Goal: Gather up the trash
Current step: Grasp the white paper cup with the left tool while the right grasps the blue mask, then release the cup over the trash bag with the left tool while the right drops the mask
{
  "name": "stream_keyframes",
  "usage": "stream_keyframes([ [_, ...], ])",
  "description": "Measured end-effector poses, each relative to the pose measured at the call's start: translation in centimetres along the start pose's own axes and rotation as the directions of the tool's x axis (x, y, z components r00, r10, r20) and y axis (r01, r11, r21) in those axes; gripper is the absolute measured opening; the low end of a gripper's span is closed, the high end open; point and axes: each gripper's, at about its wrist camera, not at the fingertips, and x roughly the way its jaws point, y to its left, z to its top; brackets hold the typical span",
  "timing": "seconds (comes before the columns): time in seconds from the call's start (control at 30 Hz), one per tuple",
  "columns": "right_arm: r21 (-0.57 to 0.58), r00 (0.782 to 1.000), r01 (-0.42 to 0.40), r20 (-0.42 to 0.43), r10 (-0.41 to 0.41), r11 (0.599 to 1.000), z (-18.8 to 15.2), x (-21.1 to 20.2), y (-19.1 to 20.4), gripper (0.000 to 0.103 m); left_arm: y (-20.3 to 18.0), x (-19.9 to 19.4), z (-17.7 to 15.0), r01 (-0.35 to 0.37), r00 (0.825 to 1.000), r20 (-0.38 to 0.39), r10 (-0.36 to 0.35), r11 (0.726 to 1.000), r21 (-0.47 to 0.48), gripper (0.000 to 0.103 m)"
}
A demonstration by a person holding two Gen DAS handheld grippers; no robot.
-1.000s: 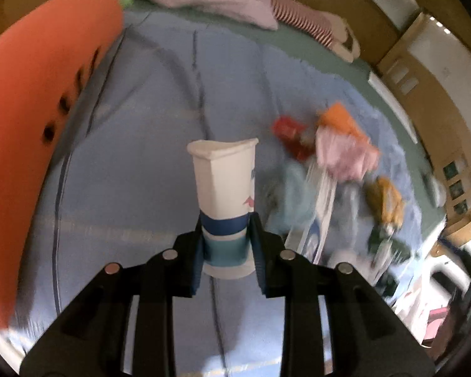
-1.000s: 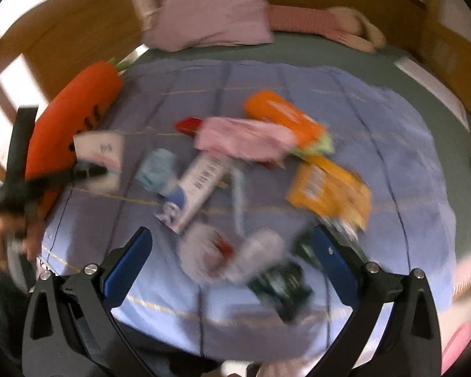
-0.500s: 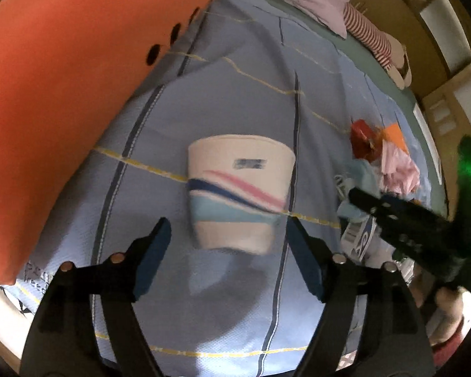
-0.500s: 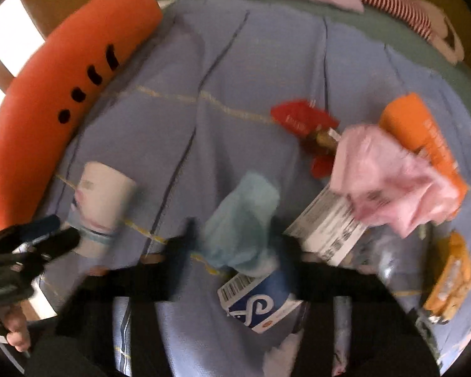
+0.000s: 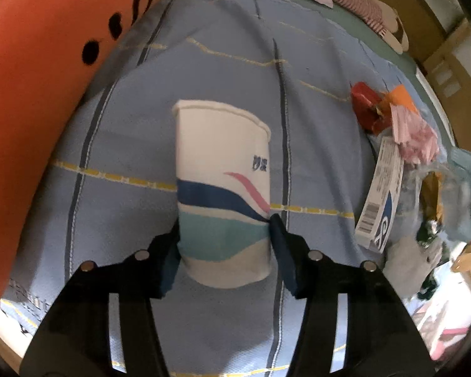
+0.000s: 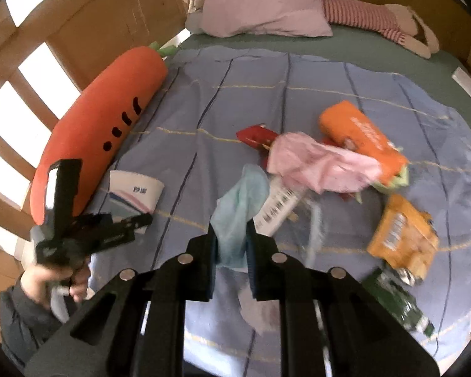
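Observation:
A white paper cup (image 5: 223, 188) with blue, teal and pink stripes lies on the blue blanket (image 5: 204, 72). My left gripper (image 5: 224, 235) is shut on its lower part; it also shows in the right wrist view (image 6: 132, 223) with the cup (image 6: 135, 191). My right gripper (image 6: 232, 245) is shut on a crumpled light blue tissue (image 6: 241, 207) and holds it above the blanket. Other trash lies to the right: a pink wrapper (image 6: 317, 163), an orange pack (image 6: 361, 138), a red wrapper (image 6: 254, 135), a barcoded box (image 6: 279, 204) and a yellow snack bag (image 6: 402, 235).
A big orange carrot plush (image 6: 100, 128) lies along the bed's left side by the wooden rail (image 6: 31, 62). A lilac pillow (image 6: 263, 9) and a striped plush (image 6: 367, 15) lie at the head. A dark green wrapper (image 6: 402, 308) lies near the front right edge.
My left gripper opened around the cup half a second ago and has shut on it again. My right gripper has dropped to the trash pile, shut on the blue tissue and lifted it.

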Motion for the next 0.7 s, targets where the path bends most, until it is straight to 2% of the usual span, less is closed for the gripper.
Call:
stream_keyframes([
  [0.13,-0.001,0.998,0.06,0.025,-0.06,0.998,-2.8,-2.1,-0.9,0.017,-1.3,-2.0,-0.3,-0.001,0.996,0.085,-0.004,0.998,0.059,0.053],
  [0.23,0.031,0.996,0.069,0.062,-0.07,0.997,-5.1,-4.5,-1.9,0.017,-3.1,-4.8,-1.3,0.0,0.985,0.172,-0.018,0.995,0.104,0.053],
  [0.3,0.072,0.992,0.074,0.096,-0.081,0.995,-6.5,-6.5,-3.0,0.017,-5.0,-6.9,-3.0,-0.024,0.974,0.225,-0.006,0.991,0.133,0.053],
  [0.37,0.098,0.986,0.095,0.126,-0.107,0.991,-7.9,-8.3,-3.7,0.017,-7.5,-8.4,-4.8,-0.008,0.967,0.254,-0.035,0.986,0.165,0.053],
  [0.57,0.15,0.965,0.149,0.194,-0.177,0.977,-11.3,-13.5,-5.7,0.017,-15.7,-13.4,-10.3,-0.004,0.94,0.325,-0.102,0.951,0.308,0.053],
  [0.7,0.179,0.953,0.159,0.229,-0.198,0.971,-13.4,-15.8,-6.6,0.017,-19.4,-16.3,-12.8,-0.006,0.92,0.364,-0.147,0.922,0.387,0.053],
])
